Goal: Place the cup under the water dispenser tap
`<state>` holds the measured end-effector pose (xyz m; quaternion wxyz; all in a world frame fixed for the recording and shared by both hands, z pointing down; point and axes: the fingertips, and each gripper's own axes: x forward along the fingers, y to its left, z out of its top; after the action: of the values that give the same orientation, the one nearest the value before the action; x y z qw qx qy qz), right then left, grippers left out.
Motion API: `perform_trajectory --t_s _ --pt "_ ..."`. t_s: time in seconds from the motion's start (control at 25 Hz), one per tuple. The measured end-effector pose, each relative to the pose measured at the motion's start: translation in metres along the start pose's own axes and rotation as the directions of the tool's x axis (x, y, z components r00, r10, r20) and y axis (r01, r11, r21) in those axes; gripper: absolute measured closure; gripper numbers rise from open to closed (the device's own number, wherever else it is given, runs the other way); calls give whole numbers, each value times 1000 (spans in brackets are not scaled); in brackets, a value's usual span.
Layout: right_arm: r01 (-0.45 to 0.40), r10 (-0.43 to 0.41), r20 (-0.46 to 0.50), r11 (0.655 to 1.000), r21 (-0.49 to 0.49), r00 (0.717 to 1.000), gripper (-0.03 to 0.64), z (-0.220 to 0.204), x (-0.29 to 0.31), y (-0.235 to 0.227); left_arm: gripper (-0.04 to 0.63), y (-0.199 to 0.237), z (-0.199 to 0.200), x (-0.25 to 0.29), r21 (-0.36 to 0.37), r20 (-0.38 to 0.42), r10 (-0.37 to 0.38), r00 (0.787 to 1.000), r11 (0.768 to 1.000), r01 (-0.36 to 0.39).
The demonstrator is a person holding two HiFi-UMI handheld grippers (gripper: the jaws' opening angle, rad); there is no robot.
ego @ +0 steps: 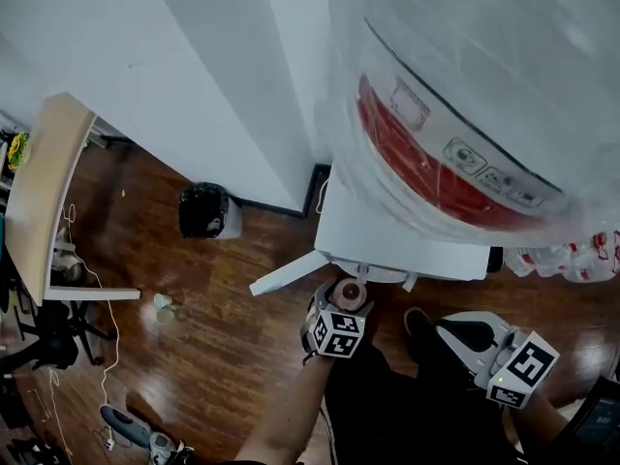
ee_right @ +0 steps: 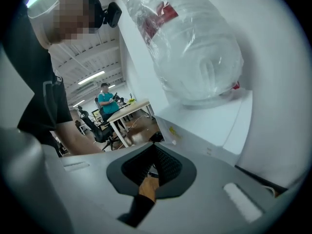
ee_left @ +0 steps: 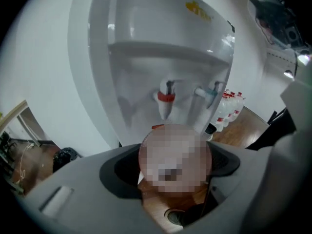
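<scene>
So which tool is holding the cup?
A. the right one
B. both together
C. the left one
C: the left tool is shut on the cup, while the right tool is shut with nothing in it.

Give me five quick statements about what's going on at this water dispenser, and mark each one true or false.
1. The left gripper holds a cup. True.
2. The right gripper holds a second cup. False: its jaws are together on nothing.
3. The water dispenser has a red tap and a blue tap. True.
4. The cup stands set down under a tap. False: it is held in the left gripper in front of the dispenser.
5. A black bin stands on the wooden floor by the wall. True.
</scene>
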<state>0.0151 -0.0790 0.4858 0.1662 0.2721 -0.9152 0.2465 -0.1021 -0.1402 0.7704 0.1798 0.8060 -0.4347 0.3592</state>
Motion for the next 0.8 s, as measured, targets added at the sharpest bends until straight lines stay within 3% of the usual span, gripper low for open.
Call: perform_trajectory --t_s 0.28,0.6,0.8 --pt "7 -7 -17 1000 -27 1000 617 -15 10 -17 3 6 -25 58 9 -33 -19 999 1000 19" --pt "29 -32 -74 999 -30 997 617 -31 13 -26 3 13 -25 85 47 4 -15 1000 999 15" --pt "57 -59 -92 998 -20 994 617 -40 13 -37 3 12 -18 95 30 44 -3 999 1000 2"
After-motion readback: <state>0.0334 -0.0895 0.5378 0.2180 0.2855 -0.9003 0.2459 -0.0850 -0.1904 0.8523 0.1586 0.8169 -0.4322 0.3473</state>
